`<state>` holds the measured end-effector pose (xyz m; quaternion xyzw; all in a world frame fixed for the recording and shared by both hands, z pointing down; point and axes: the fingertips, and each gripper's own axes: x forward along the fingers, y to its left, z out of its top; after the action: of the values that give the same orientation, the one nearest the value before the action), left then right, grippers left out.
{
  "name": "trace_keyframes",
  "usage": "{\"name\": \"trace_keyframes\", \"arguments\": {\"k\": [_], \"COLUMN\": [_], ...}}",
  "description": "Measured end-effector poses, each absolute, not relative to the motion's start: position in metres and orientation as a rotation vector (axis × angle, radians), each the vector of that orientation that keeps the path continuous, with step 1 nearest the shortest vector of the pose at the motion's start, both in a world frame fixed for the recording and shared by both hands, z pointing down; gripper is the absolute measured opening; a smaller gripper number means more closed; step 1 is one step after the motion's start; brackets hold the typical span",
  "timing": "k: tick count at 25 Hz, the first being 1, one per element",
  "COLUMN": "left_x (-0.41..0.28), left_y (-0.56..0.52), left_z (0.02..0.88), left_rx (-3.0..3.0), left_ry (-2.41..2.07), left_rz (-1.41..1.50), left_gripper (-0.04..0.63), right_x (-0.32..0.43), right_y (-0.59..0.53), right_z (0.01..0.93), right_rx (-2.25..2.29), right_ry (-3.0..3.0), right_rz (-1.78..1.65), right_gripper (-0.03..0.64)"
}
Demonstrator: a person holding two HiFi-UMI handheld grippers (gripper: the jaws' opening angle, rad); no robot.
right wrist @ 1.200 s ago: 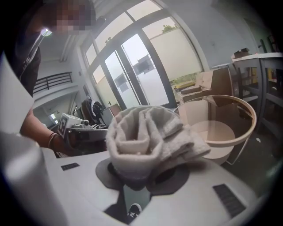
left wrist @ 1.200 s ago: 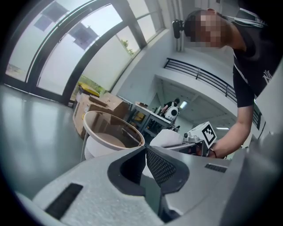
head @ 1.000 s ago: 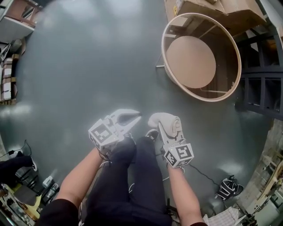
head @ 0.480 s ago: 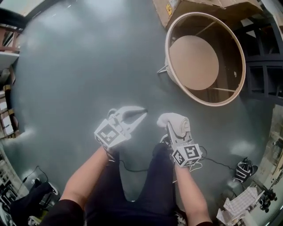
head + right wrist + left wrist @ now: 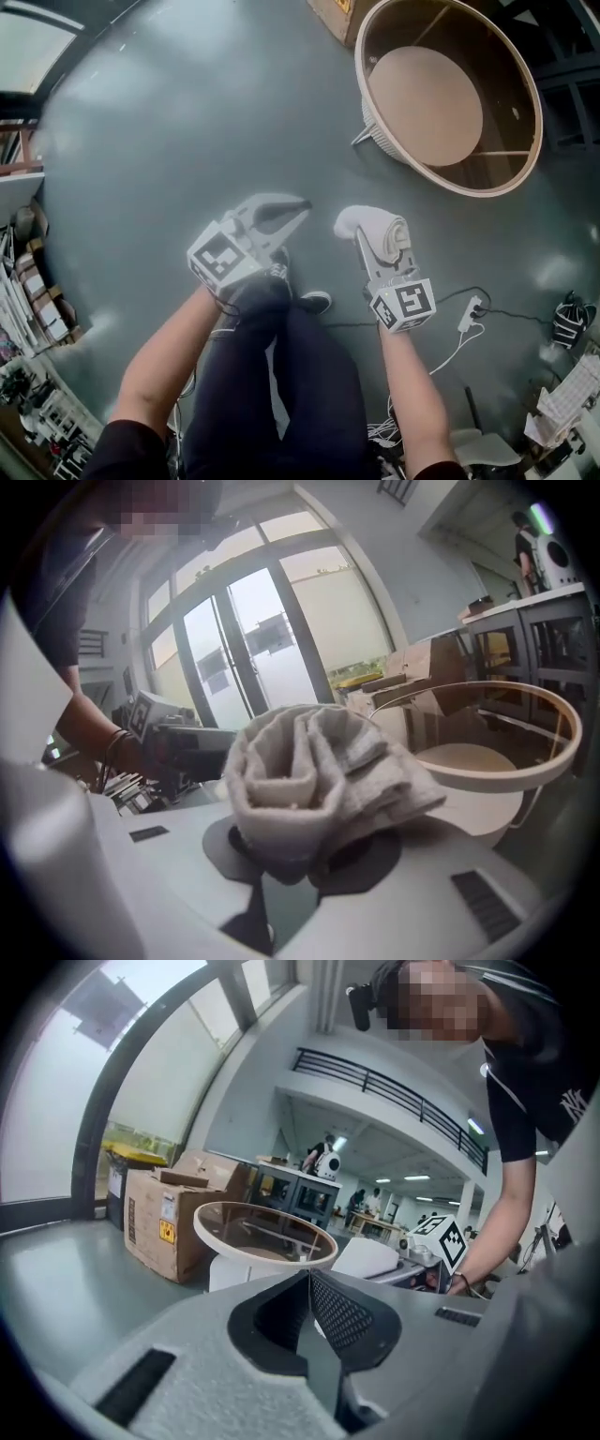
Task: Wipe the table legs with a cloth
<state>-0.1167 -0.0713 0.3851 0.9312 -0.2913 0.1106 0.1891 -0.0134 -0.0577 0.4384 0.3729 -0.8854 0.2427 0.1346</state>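
Observation:
A round table with a glass top, a pale rim and a wooden lower shelf stands on the grey floor ahead to the right; it also shows in the left gripper view as the table and in the right gripper view as the table. One thin leg shows at its near left. My right gripper is shut on a bunched whitish cloth, the cloth held well short of the table. My left gripper is shut and holds nothing, its tips meeting.
Cardboard boxes stand behind the table. A white power strip and cables lie on the floor to my right, with a black shoe further right. Shelving with clutter lines the left side. My own legs are below the grippers.
The table has drifted up and right in the head view as I stepped and turned. Both grippers keep their hold and spacing; a power strip came into view.

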Motion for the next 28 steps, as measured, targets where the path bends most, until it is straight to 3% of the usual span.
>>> {"name": "trace_keyframes", "arguments": {"k": [8, 15, 23, 28], "left_x": [-0.091, -0.069, -0.069, -0.077], "left_y": [-0.110, -0.184, -0.222, -0.218], "left_z": [0.476, 0.579, 0.598, 0.596], "left_rx": [2.724, 2.872, 3.097, 3.098], "left_ry": [-0.710, -0.647, -0.815, -0.875], "left_rz": [0.337, 0.298, 0.273, 0.193], "left_gripper": [0.008, 0.008, 0.008, 0.008], "right_x": [0.020, -0.011, -0.028, -0.042], "right_y": [-0.101, -0.166, -0.222, -0.228], "right_z": [0.539, 0.600, 0.614, 0.606], "right_rx": [1.156, 1.057, 1.236, 1.282], "right_ry": [-2.562, -2.792, -2.739, -2.771], "right_rz": [0.549, 0.350, 0.007, 0.044], "right_gripper": [0.087, 0.087, 0.087, 0.087]}}
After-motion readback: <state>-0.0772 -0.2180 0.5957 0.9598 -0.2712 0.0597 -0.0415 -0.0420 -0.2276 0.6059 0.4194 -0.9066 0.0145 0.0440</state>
